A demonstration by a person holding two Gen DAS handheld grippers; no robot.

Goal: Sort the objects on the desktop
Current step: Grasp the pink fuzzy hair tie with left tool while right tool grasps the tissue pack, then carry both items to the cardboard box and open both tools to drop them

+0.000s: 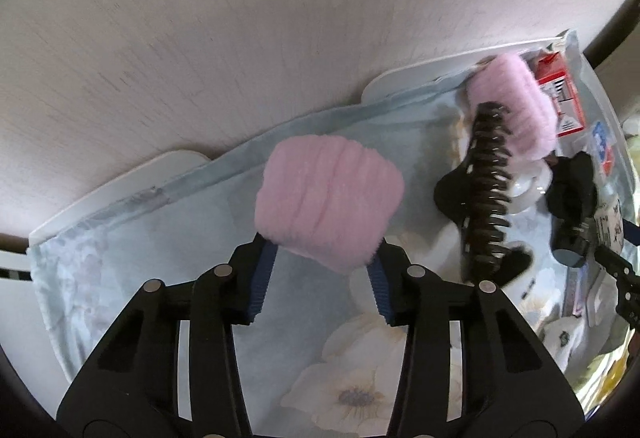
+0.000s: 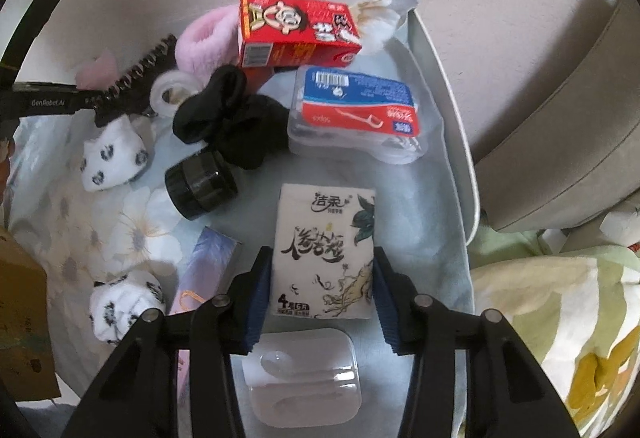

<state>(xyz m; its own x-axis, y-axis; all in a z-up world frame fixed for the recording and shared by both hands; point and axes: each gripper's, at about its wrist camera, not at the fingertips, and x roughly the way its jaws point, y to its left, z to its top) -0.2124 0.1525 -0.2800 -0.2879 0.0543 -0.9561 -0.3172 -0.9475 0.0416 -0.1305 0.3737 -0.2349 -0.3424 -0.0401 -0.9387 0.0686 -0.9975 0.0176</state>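
Covering most of both frames, a floral cloth [image 2: 132, 238] is lying over a white tray [image 2: 452, 109], and the desktop objects are crowding its upper half in the right wrist view. Sitting at upper centre there is a red carton [image 2: 296, 33], with a floss-pick box [image 2: 356, 109] just below it at centre right. Lying at lower centre, a tissue pack [image 2: 324, 254] is being straddled by the right gripper [image 2: 320, 278]; the pads are appearing to touch its long sides, though a firm pinch cannot be confirmed. Being light and compressible under slippery film, the pack is probably best taken across its narrow width near the middle.

Filling the centre of the left wrist view, a pink fluffy band [image 1: 328, 197] is being pinched at its lower edge by the left gripper [image 1: 324, 262] and is hanging above the cloth. Being soft and nearly weightless, it is likely to sag and slip out unless gripped deep in the pile. A second pink band [image 1: 516, 105] is resting at upper right, touching a black claw clip [image 1: 486, 189], which is stiff, toothed and prone to snagging.

Smaller items are lying at centre left of the right wrist view: a black scrunchie [image 2: 228, 117], a black jar [image 2: 200, 181], and a tape roll [image 2: 172, 93].
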